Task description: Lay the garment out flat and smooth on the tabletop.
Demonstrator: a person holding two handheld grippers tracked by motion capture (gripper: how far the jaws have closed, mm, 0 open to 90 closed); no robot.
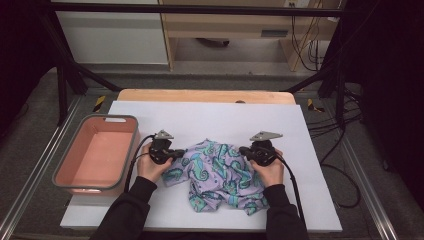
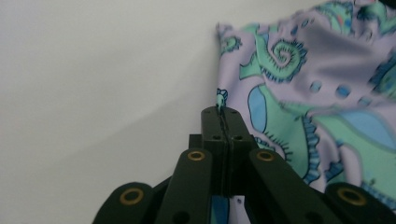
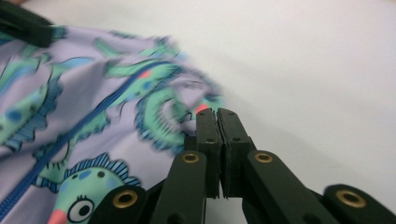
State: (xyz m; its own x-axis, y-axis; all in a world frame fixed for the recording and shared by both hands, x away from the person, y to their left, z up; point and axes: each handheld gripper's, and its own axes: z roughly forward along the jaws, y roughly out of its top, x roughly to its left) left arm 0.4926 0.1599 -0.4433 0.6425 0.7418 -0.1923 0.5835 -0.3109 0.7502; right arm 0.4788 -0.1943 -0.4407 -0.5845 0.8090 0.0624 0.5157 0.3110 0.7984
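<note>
Two sleeved forearms are coming in from 6 o'clock, each hand holding one gripper at one patterned garment.

One lilac garment with green sea-creature print is lying crumpled on the white tabletop, its long axis running 9 to 3 o'clock between the grippers. Left gripper jaws are pressing together on the garment's edge at 9 o'clock; right gripper jaws are likewise closing tight on its hem at 3 o'clock. One pink bin with a grey rim is sitting apart at 9 o'clock.
</note>
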